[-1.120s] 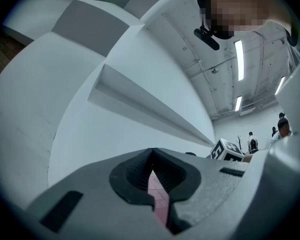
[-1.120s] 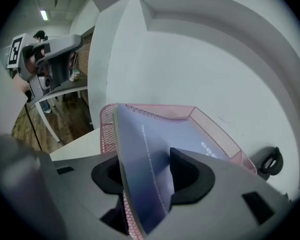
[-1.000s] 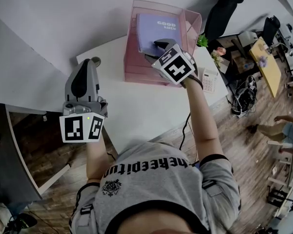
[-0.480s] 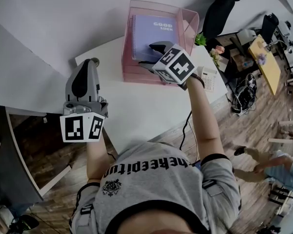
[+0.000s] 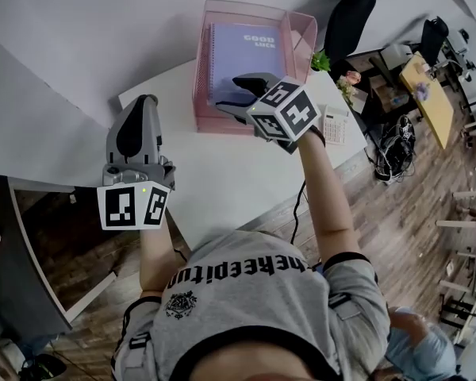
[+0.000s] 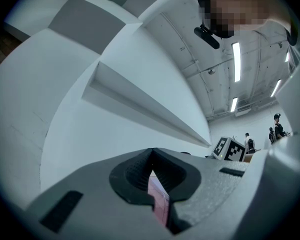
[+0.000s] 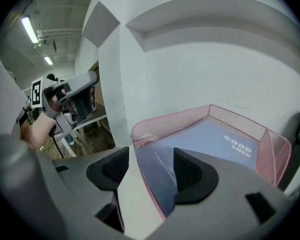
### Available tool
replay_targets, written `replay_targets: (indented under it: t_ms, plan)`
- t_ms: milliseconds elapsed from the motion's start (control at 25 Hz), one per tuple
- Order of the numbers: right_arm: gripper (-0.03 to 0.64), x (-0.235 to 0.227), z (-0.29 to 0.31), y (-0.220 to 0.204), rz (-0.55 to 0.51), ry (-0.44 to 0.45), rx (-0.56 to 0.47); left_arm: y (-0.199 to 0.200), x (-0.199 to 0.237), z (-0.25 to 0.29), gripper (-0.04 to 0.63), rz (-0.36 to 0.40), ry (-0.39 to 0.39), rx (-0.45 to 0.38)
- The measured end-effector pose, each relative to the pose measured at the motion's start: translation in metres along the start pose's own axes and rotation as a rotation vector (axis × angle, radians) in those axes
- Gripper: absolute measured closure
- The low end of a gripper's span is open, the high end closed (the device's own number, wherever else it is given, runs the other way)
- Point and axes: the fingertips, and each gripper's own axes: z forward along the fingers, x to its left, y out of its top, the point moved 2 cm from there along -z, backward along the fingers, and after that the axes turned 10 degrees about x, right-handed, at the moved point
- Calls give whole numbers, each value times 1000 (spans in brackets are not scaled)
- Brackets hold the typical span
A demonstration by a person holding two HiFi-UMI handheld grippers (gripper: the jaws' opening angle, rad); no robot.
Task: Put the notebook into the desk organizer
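White desk (image 5: 214,173) bears the desk organizer (image 5: 200,70), notebook (image 5: 246,54) lying flat inside; our right gripper (image 5: 236,95) gapes empty at its front rim, left gripper (image 5: 140,108) clenched on nothing; we risk a jaw snagging the mesh and dragging it.

The desk organizer (image 5: 214,119) is pink wire mesh, the notebook (image 5: 242,50) matt-covered.

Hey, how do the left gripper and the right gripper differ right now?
The left gripper's jaws are shut together, while the right gripper's stand wide apart. The left gripper is near the table's left corner, away from the pink organizer. The right gripper is at the organizer's front, facing the notebook lying inside. Both hold nothing.
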Motion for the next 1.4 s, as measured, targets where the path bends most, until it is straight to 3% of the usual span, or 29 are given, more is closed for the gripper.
replay_targets:
  t_ms: [80, 240, 320, 720, 960, 1400]
  plan:
    - [372, 1, -7, 0, 49, -6, -47, 0, -4, 1, 592, 2, -12, 2]
    - [576, -10, -27, -3, 171, -77, -163, 0, -17, 3, 592, 11, -33, 7]
    - [615, -15, -36, -7, 202, -126, -203, 0, -20, 3, 592, 14, -38, 9]
    - [615, -13, -81, -22, 268, -266, -396, 7, -51, 8, 592, 35, -77, -4]
    - [614, -4, -112, -30, 262, -366, -480, 12, -71, 5, 592, 44, -97, -12]
    - [614, 14, -168, -44, 285, -468, -592, 23, -100, -11, 592, 59, -108, -22]
